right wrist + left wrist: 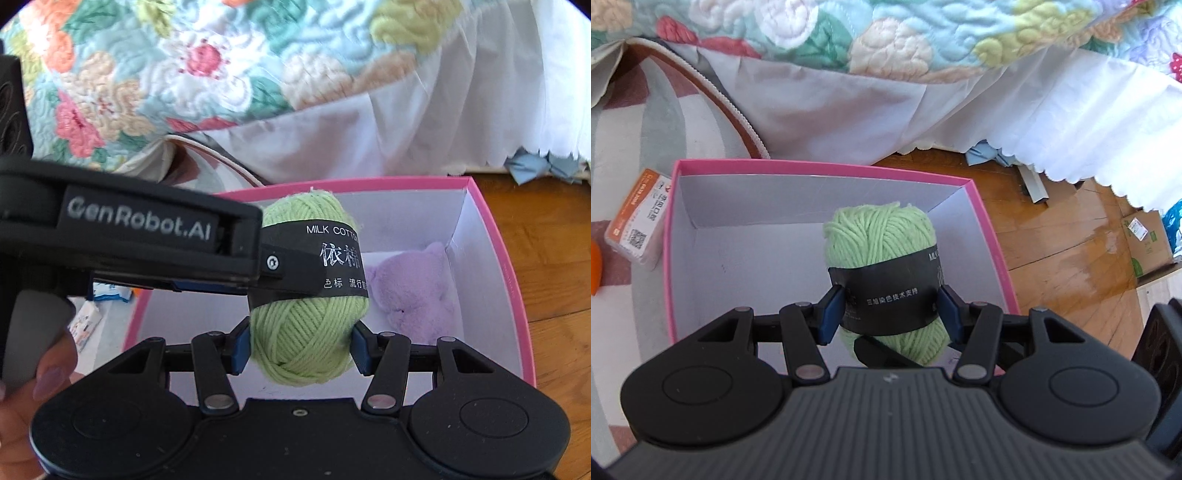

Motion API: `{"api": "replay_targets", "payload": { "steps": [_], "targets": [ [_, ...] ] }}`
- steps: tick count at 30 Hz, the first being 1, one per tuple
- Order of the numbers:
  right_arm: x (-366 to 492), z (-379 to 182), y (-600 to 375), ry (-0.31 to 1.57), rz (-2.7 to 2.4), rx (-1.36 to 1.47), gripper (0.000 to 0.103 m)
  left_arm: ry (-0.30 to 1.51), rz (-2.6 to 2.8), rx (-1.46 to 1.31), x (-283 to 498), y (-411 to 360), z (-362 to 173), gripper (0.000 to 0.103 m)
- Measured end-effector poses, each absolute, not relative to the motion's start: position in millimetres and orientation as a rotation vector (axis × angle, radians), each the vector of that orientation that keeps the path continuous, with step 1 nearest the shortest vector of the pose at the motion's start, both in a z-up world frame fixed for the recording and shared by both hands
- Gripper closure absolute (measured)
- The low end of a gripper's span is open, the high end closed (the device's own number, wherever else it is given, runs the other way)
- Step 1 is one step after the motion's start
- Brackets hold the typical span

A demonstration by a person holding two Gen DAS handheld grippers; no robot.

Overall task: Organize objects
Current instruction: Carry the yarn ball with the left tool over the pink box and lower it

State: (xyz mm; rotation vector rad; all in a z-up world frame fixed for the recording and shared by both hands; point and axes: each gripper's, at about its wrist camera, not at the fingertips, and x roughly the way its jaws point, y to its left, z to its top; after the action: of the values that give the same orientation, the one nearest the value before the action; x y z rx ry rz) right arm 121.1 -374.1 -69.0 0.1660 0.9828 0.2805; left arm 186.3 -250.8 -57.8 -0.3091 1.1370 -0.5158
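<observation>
The green yarn ball (882,258) is held above the pink box (827,167), clamped by both the left gripper (891,308) and the right gripper (301,345). If only one grip is released, the ball could be twisted or dropped outside the rim. The purple plush (410,291) is partly hidden by the yarn.

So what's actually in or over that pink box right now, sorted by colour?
Green: 1, the ball of yarn, held over the pink box by both the left gripper and the right gripper.
Purple: 1, the plush toy lying inside the box.
Total: 2
</observation>
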Motion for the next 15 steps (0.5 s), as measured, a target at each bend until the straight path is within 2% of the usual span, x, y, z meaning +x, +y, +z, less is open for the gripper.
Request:
{"api": "replay_targets", "payload": {
  "steps": [15],
  "targets": [
    [139, -119, -384, 1.052, 0.170, 0.274, 0.046, 1.238, -0.535, -0.340, 198, -266, -103, 0.052]
  ]
}}
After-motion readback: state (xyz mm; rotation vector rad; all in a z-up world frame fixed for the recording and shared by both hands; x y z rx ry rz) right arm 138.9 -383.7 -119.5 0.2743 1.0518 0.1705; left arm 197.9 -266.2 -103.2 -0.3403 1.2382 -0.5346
